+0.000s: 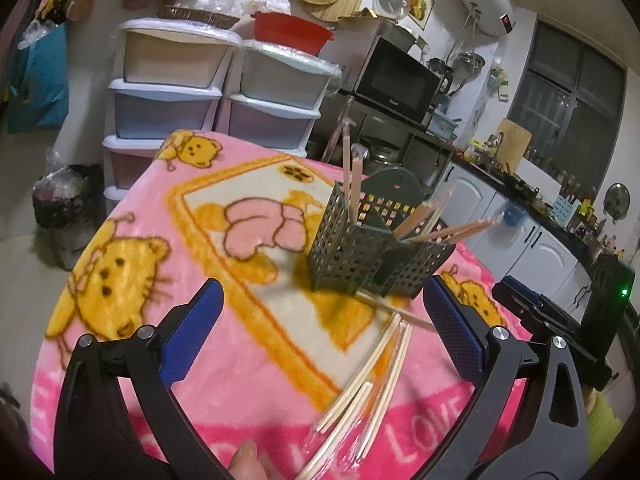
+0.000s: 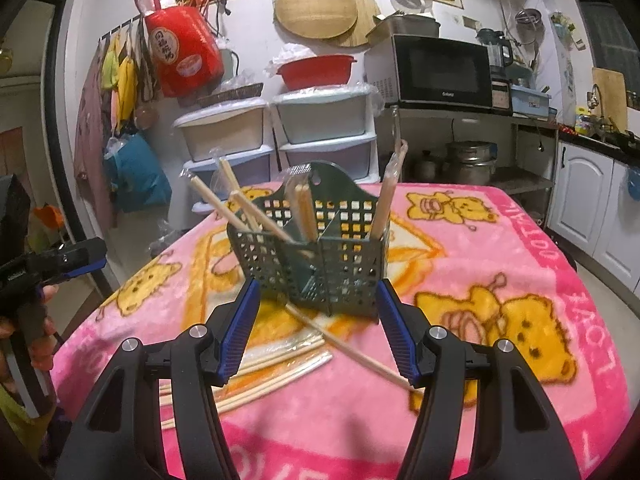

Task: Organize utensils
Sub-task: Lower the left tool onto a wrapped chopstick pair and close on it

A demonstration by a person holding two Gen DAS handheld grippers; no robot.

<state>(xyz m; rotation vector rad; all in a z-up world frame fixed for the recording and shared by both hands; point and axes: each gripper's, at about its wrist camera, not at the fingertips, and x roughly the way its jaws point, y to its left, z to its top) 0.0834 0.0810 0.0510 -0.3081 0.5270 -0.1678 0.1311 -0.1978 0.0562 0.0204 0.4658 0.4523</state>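
Nearest, the left tongs [image 1: 320, 320] and the right tongs [image 2: 316, 328] both stand wide open above the near edge of the bench covered by a pink plush blanket with yellow cartoon bears [image 2: 500, 240], and neither holds anything. Just beyond the tips, several pale wooden chopsticks in clear plastic wrap [image 1: 372, 376] lie flat, with one bare chopstick [image 2: 352, 344] lying across them. Farther, near the middle, the dark green perforated plastic utensil holder [image 2: 316, 256] stands upright with more chopsticks leaning in its compartments.
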